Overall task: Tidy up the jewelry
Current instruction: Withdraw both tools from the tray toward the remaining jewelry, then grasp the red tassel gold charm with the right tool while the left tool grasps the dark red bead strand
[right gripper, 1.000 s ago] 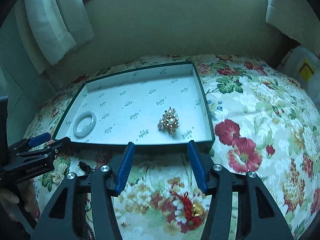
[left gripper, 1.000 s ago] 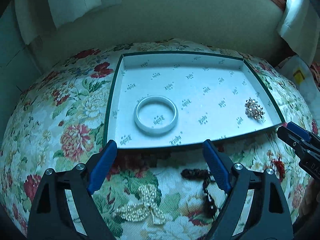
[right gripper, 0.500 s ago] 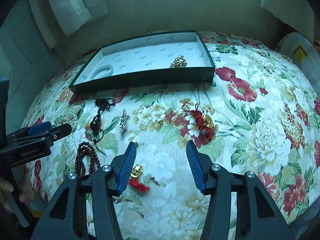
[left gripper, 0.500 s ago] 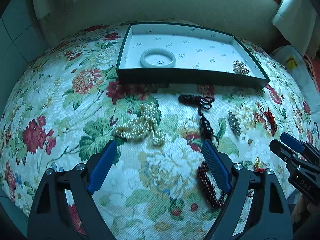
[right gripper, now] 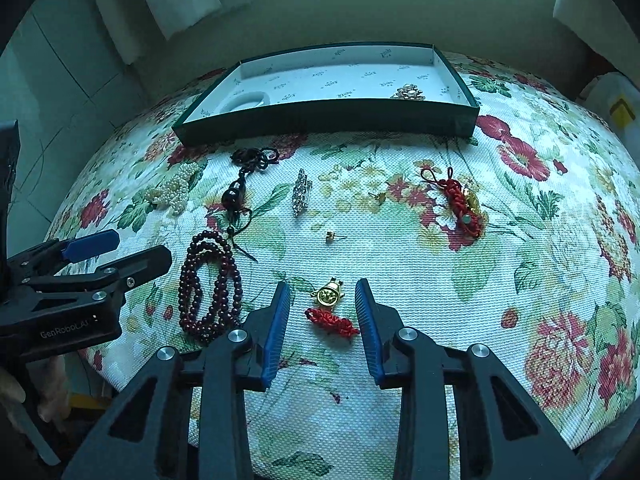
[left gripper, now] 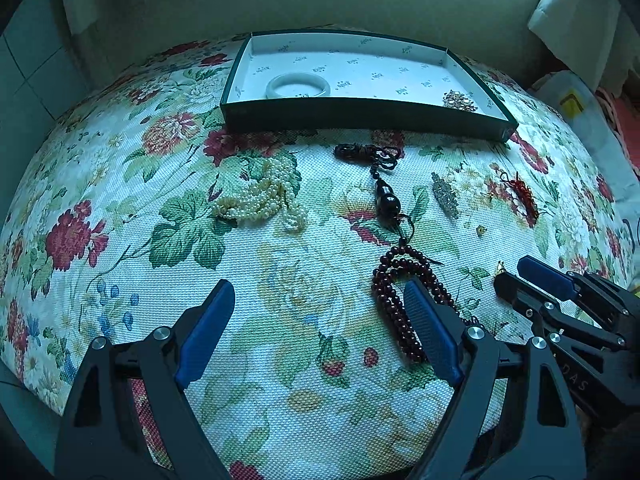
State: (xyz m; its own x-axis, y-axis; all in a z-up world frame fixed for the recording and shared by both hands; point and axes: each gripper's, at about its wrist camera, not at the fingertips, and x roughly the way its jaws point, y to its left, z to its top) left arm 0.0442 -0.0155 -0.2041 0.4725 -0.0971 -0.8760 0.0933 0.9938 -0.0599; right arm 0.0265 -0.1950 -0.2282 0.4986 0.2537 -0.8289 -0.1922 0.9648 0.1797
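The floral-covered worktop (right gripper: 520,240) carries loose jewelry, spread apart probably so each piece can be taken singly; the green tray (right gripper: 332,114) at its far edge already holds a white bangle (left gripper: 298,85) and a brooch (right gripper: 408,92). The left gripper (left gripper: 318,312) hangs released over bare cloth beside the dark red bead strand (right gripper: 210,284). The right gripper (right gripper: 322,308) is closing, its jaws astride the gold charm with red knot (right gripper: 330,304), not yet pressing it.

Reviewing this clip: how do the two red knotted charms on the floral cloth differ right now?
The near red charm lies between the right gripper fingers, whose jaws are closing without touching it yet; the far red charm lies alone, nearer the tray. The near one has a gold bell-like piece at its far end; the far one has a gold piece along its side and a cord loop. Both are red knotwork lying flat on the cloth.
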